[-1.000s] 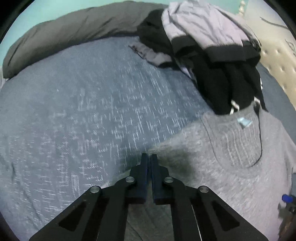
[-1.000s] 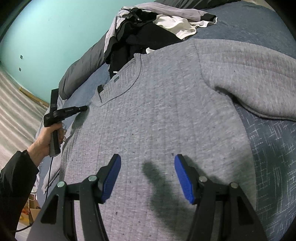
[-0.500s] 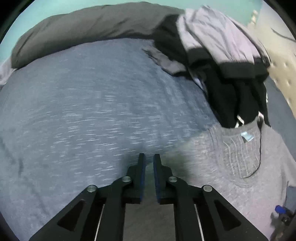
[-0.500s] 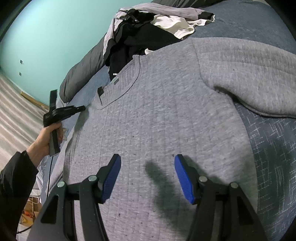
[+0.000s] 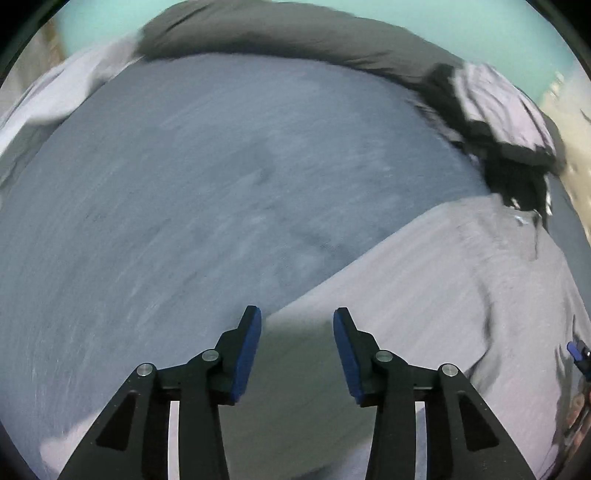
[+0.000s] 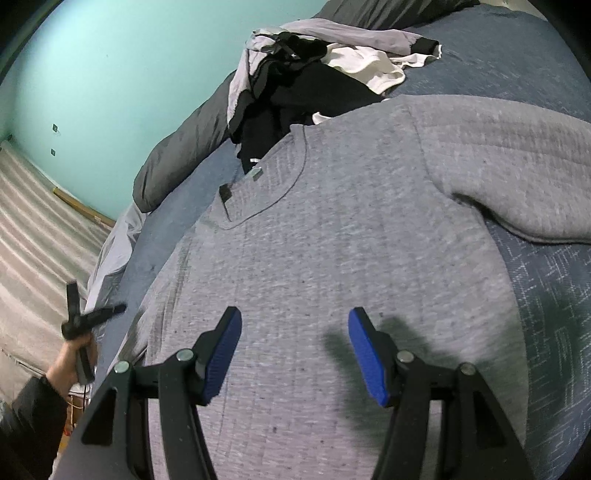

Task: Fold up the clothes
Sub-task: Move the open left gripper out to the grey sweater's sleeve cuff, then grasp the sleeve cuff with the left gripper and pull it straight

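Note:
A grey sweater (image 6: 332, 236) lies flat and face up on the blue bed, collar toward the far end; its right sleeve (image 6: 517, 162) is spread out to the right. My right gripper (image 6: 293, 343) is open and empty, hovering over the sweater's lower body. My left gripper (image 5: 296, 332) is open and empty above the sweater's left edge (image 5: 424, 295), near the bedside. It also shows in the right wrist view (image 6: 92, 317), held by a hand at the left of the bed.
A pile of black, white and lilac clothes (image 6: 314, 70) lies beyond the collar. A dark grey duvet roll (image 5: 295, 33) runs along the bed's far side. The blue bedspread (image 5: 184, 184) stretches left of the sweater. A teal wall (image 6: 129, 74) stands behind.
My left gripper has opened and pulled back toward the bed's near left side, away from the sweater's shoulder. The right gripper has barely moved.

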`<state>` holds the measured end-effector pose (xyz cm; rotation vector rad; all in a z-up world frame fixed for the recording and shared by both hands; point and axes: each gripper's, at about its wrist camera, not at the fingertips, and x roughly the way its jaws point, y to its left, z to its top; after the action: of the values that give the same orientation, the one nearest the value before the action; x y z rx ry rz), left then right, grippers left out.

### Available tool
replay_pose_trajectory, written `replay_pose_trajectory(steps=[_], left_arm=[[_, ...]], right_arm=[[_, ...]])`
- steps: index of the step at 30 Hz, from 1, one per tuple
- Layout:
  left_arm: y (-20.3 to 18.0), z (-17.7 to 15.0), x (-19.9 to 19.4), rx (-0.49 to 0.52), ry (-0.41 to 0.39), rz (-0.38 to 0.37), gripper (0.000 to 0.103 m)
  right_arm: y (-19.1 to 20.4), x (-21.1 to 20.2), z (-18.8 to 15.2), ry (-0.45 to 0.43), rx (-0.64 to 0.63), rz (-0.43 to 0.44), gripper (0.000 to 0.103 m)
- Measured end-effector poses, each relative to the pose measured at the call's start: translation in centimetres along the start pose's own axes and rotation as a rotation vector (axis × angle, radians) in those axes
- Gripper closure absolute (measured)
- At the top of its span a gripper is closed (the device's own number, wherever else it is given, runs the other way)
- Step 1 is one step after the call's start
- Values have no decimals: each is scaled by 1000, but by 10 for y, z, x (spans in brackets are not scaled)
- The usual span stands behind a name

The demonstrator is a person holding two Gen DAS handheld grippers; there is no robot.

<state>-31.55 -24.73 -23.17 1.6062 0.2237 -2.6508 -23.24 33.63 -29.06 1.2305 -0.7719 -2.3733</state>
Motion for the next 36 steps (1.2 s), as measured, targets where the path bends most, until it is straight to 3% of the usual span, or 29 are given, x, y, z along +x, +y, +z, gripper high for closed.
replay_pose_trajectory(steps=[3, 7, 14, 20, 28, 36], left_arm=[[42, -25, -13, -86, -10, 16, 57], [92, -56, -29, -168, -15, 54, 42], [148, -91, -39, -274, -16, 108, 39], [184, -109, -57, -356, -44, 165, 27], [210, -134, -61, -433, -46, 183, 27], [220, -152, -81, -468, -85, 259, 25]], right_arm=[[5, 3, -4, 11, -15, 1, 42], [10, 8, -8, 30, -30, -2, 42], [21, 14, -14, 55, -66, 8, 42], [22, 16, -17, 67, -61, 8, 42], [25, 18, -19, 72, -65, 14, 42], [24, 16, -19, 63, -55, 18, 42]])
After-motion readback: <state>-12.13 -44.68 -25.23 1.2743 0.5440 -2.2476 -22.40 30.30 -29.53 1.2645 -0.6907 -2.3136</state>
